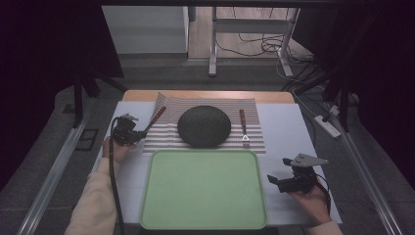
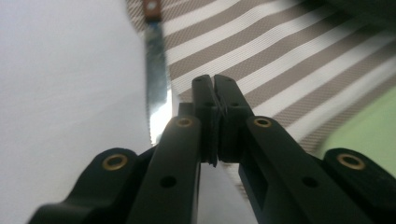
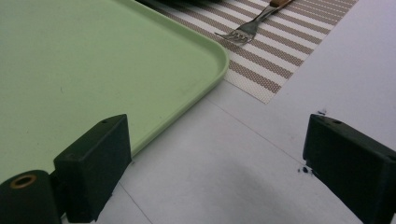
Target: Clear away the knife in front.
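A dark round plate [image 1: 204, 126] sits on a striped placemat [image 1: 171, 105], with a wooden-handled knife [image 1: 157, 116] to its left and a fork [image 1: 243, 127] to its right. My left gripper [image 1: 142, 133] is at the placemat's left edge, right by the knife's blade end. In the left gripper view its jaws are pressed together [image 2: 215, 84] with nothing between them, and the knife blade [image 2: 156, 79] lies just to their left. My right gripper [image 1: 278, 171] stands open over the white table, right of the green tray [image 1: 203, 191]. Its jaws [image 3: 219, 140] are wide apart and hold nothing.
The green tray's corner [image 3: 219, 65] lies just left of the right gripper, the fork [image 3: 247, 30] farther off on the placemat [image 3: 289, 51]. A white cover [image 1: 286, 127] spreads over the table. Dark frames, table legs and cables stand beyond the far edge.
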Demonstrator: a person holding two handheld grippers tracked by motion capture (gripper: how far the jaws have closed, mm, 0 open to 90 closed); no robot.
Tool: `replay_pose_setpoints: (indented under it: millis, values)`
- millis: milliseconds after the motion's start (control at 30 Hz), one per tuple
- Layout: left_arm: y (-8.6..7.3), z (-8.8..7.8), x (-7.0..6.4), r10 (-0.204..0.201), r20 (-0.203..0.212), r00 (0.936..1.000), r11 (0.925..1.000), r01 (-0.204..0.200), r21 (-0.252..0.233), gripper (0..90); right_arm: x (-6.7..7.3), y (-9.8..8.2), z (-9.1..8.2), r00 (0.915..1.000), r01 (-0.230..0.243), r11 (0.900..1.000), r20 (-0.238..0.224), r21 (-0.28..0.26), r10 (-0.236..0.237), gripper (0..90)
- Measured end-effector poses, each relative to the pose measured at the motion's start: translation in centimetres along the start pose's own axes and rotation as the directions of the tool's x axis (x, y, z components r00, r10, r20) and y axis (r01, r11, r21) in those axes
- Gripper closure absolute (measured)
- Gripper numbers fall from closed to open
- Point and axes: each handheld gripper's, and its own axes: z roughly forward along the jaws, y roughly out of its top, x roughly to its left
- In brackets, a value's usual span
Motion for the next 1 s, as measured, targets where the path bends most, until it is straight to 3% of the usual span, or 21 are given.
replay_pose_setpoints:
  millis: [33, 67, 100, 167, 233, 300, 633, 867, 1000]
  values:
    - [-0.4, -0.8, -0.5, -0.009, 0.04, 0.9992, 0.9993, 0.01, -0.037, 79.7, 0.0, 0.0, 0.1, 1.0, 0.005, 1.0, 0.001, 0.004, -0.005, 7.7]
    - [-0.4, -0.8, -0.5, -0.009, 0.04, 0.9992, 0.9993, 0.01, -0.037, 74.3, 0.1, 0.0, 0.1, 1.0, 0.005, 1.0, 0.0, 0.004, -0.005, 7.7]
    - [-0.7, -1.3, -0.8, -0.007, 0.054, 0.9985, 0.9981, 0.01, -0.061, 74.3, 0.1, 0.0, 0.1, 1.0, 0.005, 1.0, 0.0, 0.004, -0.005, 7.7]
    - [-1.8, -2.6, -2.0, 0.003, 0.032, 0.9995, 0.9953, 0.0, -0.096, 56.0, 0.0, 0.2, 0.1, 1.0, -0.001, 1.0, -0.005, -0.008, 0.001, 7.7]
    - [-2.1, -2.9, -2.4, 0.006, 0.021, 0.9998, 0.995, -0.004, -0.1, 52.5, 0.0, 0.3, 0.1, 1.0, 0.0, 1.0, -0.007, -0.012, 0.0, 7.8]
    - [-2.7, -3.5, -3.0, -0.001, 0.014, 0.9999, 0.9934, 0.002, -0.115, 43.5, 0.1, 0.4, 0.3, 0.9999, 0.002, 1.0, -0.012, -0.013, -0.002, 7.8]
    - [-5.1, -5.3, -6.6, 0.009, 0.021, 0.9997, 0.9878, -0.006, -0.156, 24.6, 0.0, 0.9, 1.1, 0.9995, 0.013, 1.0, -0.03, -0.003, -0.013, 7.8]
    - [-6.5, -5.9, -8.3, 0.025, 0.011, 0.9996, 0.9868, -0.023, -0.16, 21.4, 0.2, 0.9, 0.8, 0.9994, 0.015, 1.0, -0.032, -0.016, -0.016, 7.8]
    - [-7.1, -6.4, -9.1, 0.042, 0.044, 0.9982, 0.9858, -0.034, -0.165, 20.8, 0.2, 0.9, 0.9, 0.9994, 0.015, 1.0, -0.032, -0.016, -0.016, 7.8]
